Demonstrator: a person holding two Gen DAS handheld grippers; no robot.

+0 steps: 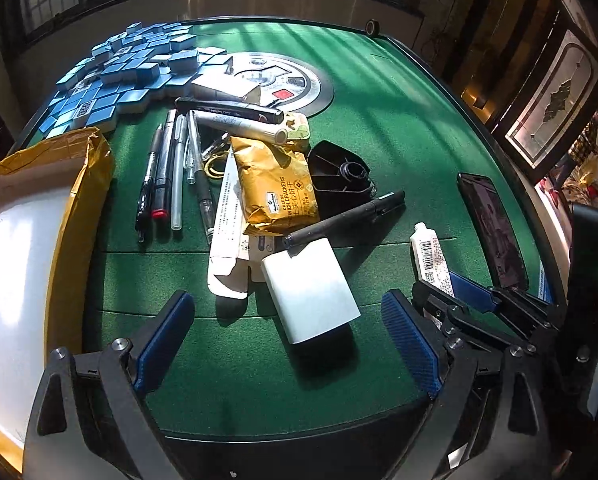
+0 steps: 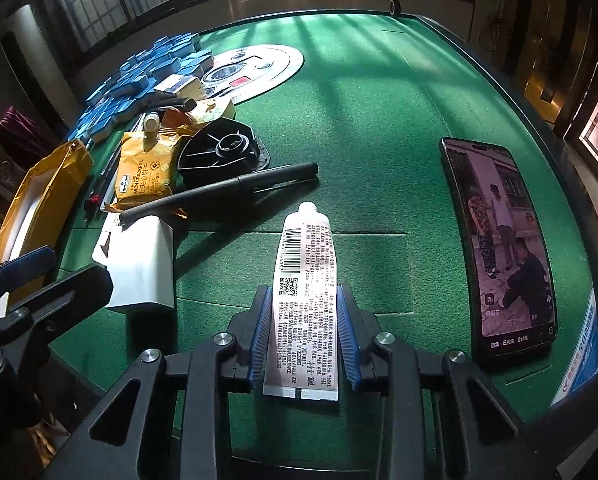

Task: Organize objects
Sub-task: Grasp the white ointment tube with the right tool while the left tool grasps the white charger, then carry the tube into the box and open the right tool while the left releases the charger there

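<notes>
right tool (image 2: 303, 334) is clamped on the white tube (image 2: 305, 280) near its crimped tail, so the tube may squash or swing on lifting; left tool (image 1: 285, 344) gapes over the white box (image 1: 311, 292) beside the tube.

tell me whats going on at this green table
A person is tidying clutter with a handheld gripper in each hand. The right gripper has its blue pads against the sides of a white tube that lies on the green table. The left gripper stands wide open over a white box, touching nothing. Pens, a cracker packet, a phone and blue tiles lie unsorted beside an open yellow-lined box.
</notes>
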